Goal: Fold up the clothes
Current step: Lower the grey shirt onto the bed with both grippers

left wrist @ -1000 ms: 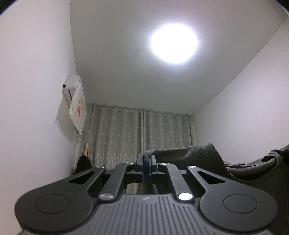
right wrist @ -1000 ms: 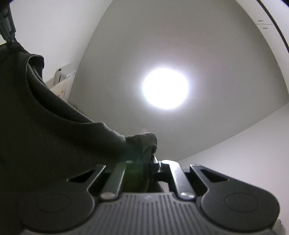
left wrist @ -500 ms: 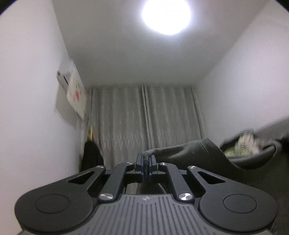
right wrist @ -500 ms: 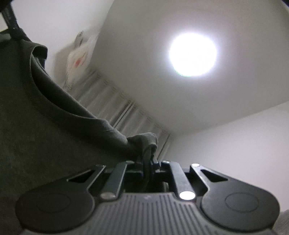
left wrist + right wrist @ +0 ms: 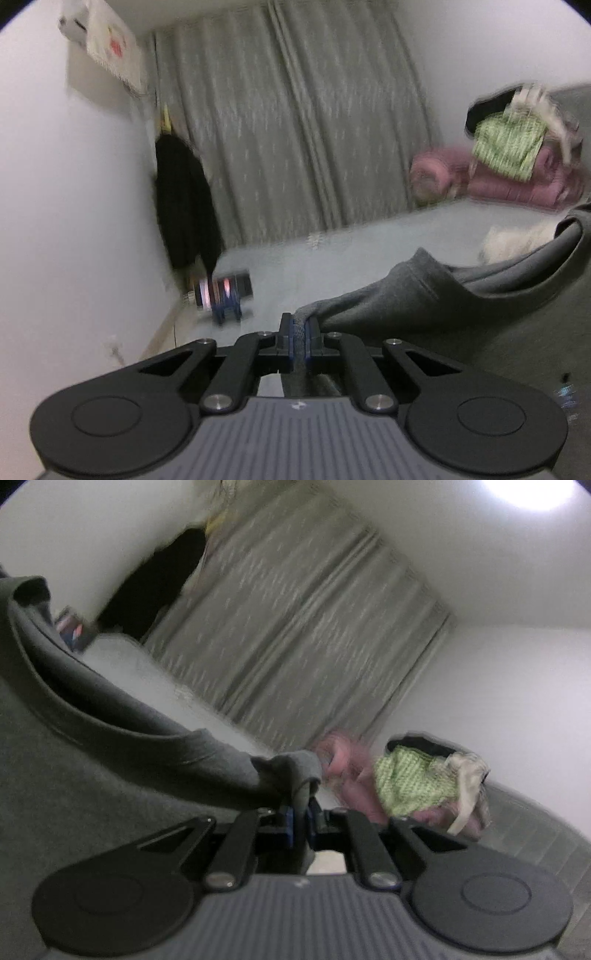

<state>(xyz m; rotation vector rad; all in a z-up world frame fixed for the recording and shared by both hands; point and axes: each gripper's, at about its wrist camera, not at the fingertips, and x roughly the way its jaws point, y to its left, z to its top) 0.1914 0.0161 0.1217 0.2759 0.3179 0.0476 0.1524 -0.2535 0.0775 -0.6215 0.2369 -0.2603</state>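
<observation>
A dark grey sweatshirt (image 5: 461, 314) hangs stretched between the two grippers, held up above a pale bed surface (image 5: 351, 243). Its ribbed neckline curves between the two held corners, and the body of the cloth fills the right side of the left wrist view and the left side of the right wrist view (image 5: 92, 757).

The left gripper (image 5: 299, 332) has its jaws pressed together on a pinch of the sweatshirt's shoulder edge, the fabric running down between the blue pads. The right gripper (image 5: 300, 818) is likewise clamped on the other shoulder corner, with a small fold of cloth bunched just above its tips.

Beyond the garment, grey curtains (image 5: 295, 129) cover the far wall. A dark coat (image 5: 184, 206) hangs at the left wall. On the far right of the bed lies a blurred pile of clothes: a pink item (image 5: 517, 181) with a green knitted piece (image 5: 509, 144) on top. A small dark object (image 5: 225, 288) stands near the bed's left edge, too blurred to identify.
</observation>
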